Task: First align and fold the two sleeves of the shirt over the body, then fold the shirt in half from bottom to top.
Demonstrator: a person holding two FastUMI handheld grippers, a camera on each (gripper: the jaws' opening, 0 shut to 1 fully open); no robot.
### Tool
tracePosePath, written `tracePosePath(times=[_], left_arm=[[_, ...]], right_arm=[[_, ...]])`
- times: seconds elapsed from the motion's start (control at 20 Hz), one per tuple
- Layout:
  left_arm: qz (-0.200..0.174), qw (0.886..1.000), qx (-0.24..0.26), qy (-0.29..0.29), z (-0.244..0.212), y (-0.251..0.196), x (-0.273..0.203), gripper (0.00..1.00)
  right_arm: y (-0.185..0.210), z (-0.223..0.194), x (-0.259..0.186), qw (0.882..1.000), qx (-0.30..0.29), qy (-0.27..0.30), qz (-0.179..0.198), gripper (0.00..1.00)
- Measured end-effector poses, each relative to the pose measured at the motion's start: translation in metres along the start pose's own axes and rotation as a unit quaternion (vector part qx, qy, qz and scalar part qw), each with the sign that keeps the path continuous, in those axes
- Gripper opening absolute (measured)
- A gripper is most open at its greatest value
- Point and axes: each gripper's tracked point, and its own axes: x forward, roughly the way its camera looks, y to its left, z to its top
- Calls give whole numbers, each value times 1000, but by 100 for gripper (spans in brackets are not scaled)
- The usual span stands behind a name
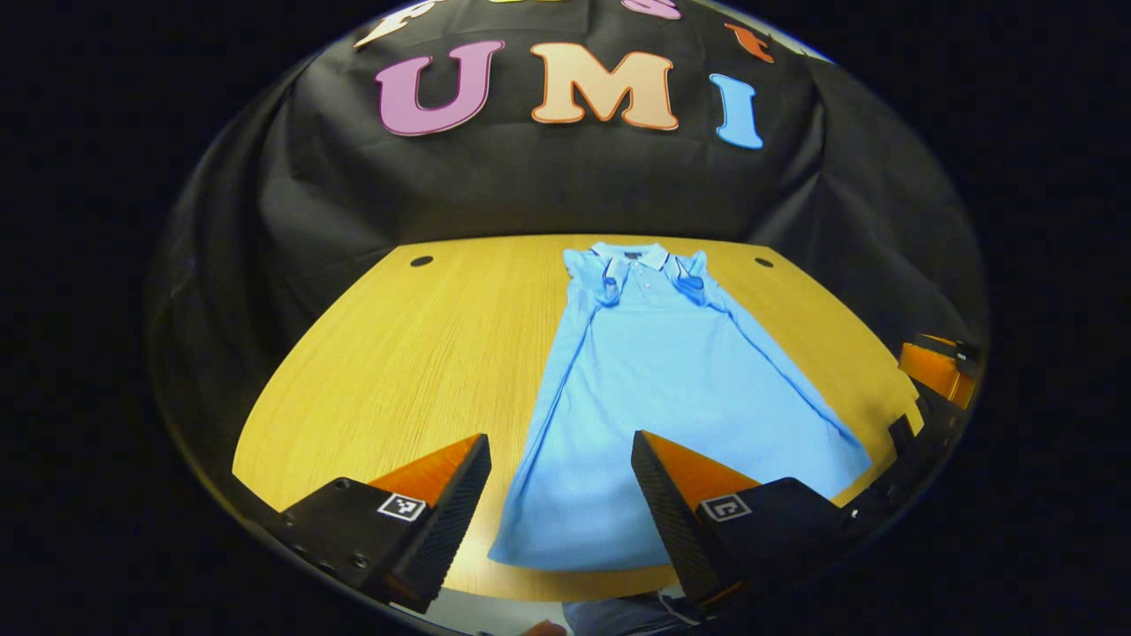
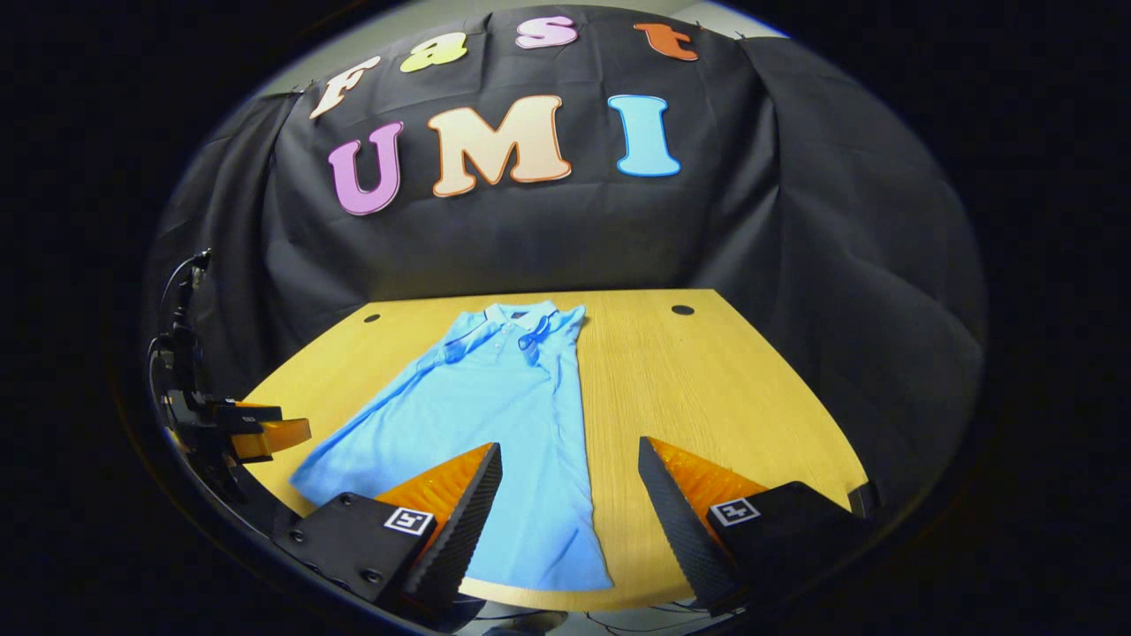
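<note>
Shirt point(image 1: 654, 415) lies flat on the wooden table point(image 1: 415, 353), collar point(image 1: 632, 258) toward the booth wall and hem toward the person, so the long axis runs away from both hands. Both sleeves point(image 1: 605, 287) seem already turned in over the chest (the cuffs sit just beside the collar), which makes the body a narrow strip ready for the bottom-to-top fold.

The left gripper point(image 1: 561, 481) hovers above the near left part of the hem with its jaws spread wide and nothing between them. The right gripper point(image 2: 570, 486) hovers over the near right edge of the shirt, jaws also spread and empty; its orange casing can be seen in the left gripper view at the far right.

The two grippers are probably placed one at each hem corner so that the hem can be lifted evenly; an uneven pinch would likely skew the fold
</note>
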Motion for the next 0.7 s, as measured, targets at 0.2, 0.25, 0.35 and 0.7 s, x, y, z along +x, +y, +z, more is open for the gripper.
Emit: tracePosePath(times=[0.2,0.25,0.35,0.7], left_arm=[[12,999,1,35,-39,5,8,96],[12,999,1,36,-45,5,8,96],[17,999,5,47,-60,6,13,96],[22,998,19,57,-83,3,16,97]], right_arm=[[2,-43,2,999,-7,39,-10,98],[2,-51,2,999,-8,50,-12,98],[-2,-75,2,997,-10,69,-20,98],[-9,-117,3,993,-17,110,-35,98]])
